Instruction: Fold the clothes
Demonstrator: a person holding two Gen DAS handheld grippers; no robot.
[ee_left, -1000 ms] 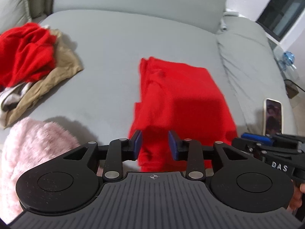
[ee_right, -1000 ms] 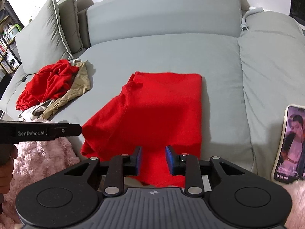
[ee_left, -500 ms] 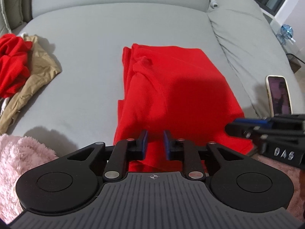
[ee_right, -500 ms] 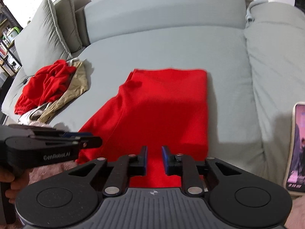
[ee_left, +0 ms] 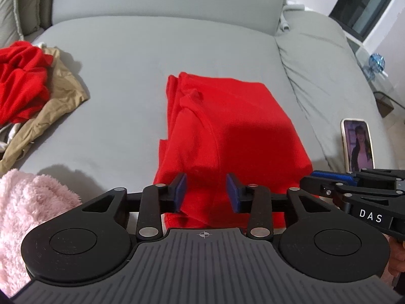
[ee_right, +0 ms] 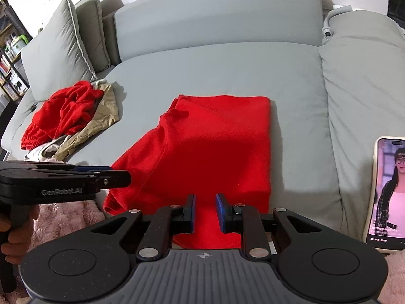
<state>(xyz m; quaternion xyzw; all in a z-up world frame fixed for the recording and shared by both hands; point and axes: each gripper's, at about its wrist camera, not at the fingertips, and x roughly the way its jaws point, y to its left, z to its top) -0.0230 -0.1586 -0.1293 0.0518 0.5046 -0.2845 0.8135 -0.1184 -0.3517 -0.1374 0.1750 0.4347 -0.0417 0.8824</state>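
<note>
My left gripper [ee_left: 206, 192], fingers just widened and empty, and my right gripper [ee_right: 205, 211], narrowly parted, hover at the near hem of the half-folded red cotton shirt [ee_right: 210, 149] on the grey sofa [ee_right: 215, 76]; a one-layer pinch could unravel its loose left folds.

The red garment [ee_left: 227, 136] lay folded flat on the sofa [ee_left: 141, 76], its near edge under both tools' tips.

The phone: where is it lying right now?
The phone lies face up at the right edge of both views, on the grey sofa, right of the folded red garment.
</note>
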